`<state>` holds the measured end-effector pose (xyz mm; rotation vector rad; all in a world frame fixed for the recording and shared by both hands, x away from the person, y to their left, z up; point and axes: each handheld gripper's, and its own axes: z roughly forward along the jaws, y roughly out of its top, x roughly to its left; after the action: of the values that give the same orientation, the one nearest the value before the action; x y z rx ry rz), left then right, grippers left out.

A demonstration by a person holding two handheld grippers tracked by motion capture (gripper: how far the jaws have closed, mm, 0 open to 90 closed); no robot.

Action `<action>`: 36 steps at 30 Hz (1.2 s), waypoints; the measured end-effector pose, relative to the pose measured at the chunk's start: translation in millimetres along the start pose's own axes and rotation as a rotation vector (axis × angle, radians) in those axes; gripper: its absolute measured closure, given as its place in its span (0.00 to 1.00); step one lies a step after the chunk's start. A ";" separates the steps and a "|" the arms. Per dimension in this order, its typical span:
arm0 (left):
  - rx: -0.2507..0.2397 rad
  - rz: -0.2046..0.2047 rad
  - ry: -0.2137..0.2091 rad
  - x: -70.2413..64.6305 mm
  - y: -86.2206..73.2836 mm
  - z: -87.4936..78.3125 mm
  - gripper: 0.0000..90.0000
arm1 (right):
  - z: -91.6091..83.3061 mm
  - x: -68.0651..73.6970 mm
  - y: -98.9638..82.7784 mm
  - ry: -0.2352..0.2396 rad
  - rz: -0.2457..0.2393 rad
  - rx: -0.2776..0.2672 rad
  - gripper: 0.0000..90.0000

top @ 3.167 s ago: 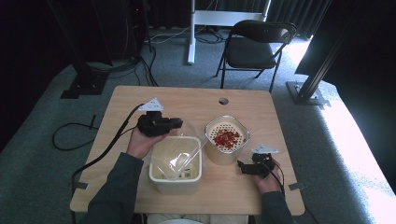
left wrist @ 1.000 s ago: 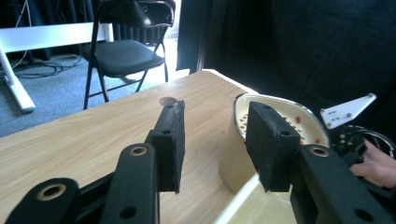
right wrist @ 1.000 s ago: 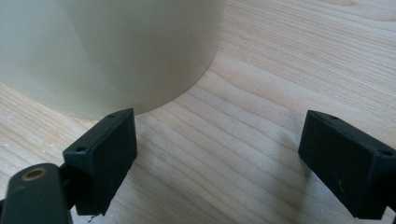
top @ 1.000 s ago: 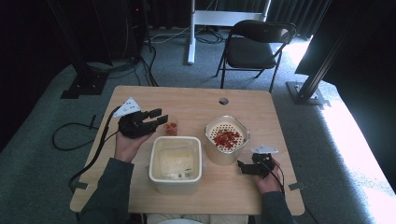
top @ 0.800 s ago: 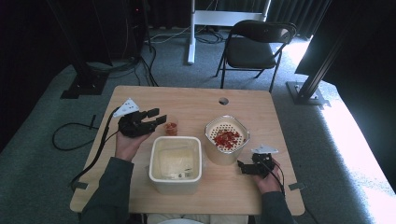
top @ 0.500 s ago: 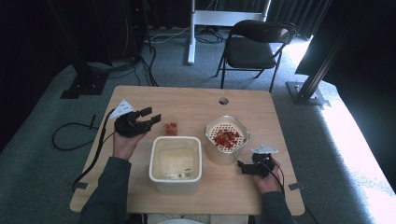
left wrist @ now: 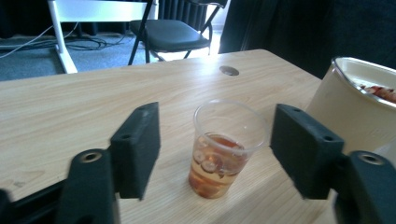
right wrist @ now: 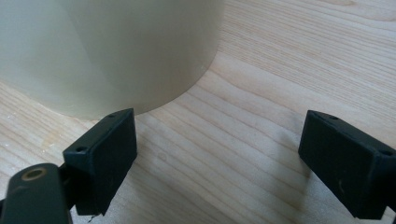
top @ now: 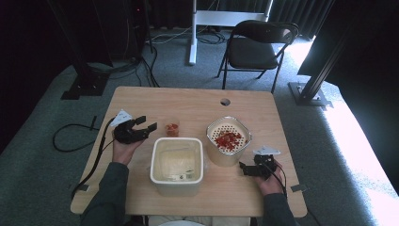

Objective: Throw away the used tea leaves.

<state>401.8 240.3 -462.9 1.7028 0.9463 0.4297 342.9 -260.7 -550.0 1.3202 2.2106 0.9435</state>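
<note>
tub (top: 177, 165): square, cream, lower centre of the high view, nearest the person
right gripper (top: 246, 169): lower right, jaws apart, holding nothing, just beside the bowl
bowl (top: 228, 140): right of centre, red pieces on a perforated insert
left gripper (top: 147, 124): left of centre, jaws apart, aimed at the cup
cup (left wrist: 227, 147): clear, upright, amber liquid with slices, between the jaws, untouched
table (top: 197, 101): wood, hole near far edge

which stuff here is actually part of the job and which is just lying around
In use:
- cup with amber liquid and red bits, upright on the table, between the open jaws of the left gripper but untouched
- square tub
- round strainer pot of red pieces
- right gripper, open beside the pot

Lying about:
- folding chair
- floor cables
- white stand
</note>
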 end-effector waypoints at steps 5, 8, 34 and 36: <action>0.043 0.029 -0.016 -2.0 -9.6 15.0 0.25 | 0.0 0.0 0.0 0.000 0.000 0.000 0.12; 0.059 0.035 -0.016 -1.7 -15.0 25.4 0.25 | 0.0 0.0 0.0 0.000 0.000 0.000 0.12; 0.137 0.120 -0.056 -13.2 -31.0 89.7 0.26 | 0.0 0.0 0.0 0.000 0.000 0.000 0.12; 0.130 0.119 -0.057 -13.5 -29.7 92.7 0.26 | 0.0 0.0 0.0 0.000 0.000 0.000 0.12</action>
<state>446.4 174.0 -520.0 1.8865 0.8505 0.4027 342.9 -260.7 -550.0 1.3204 2.2104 0.9432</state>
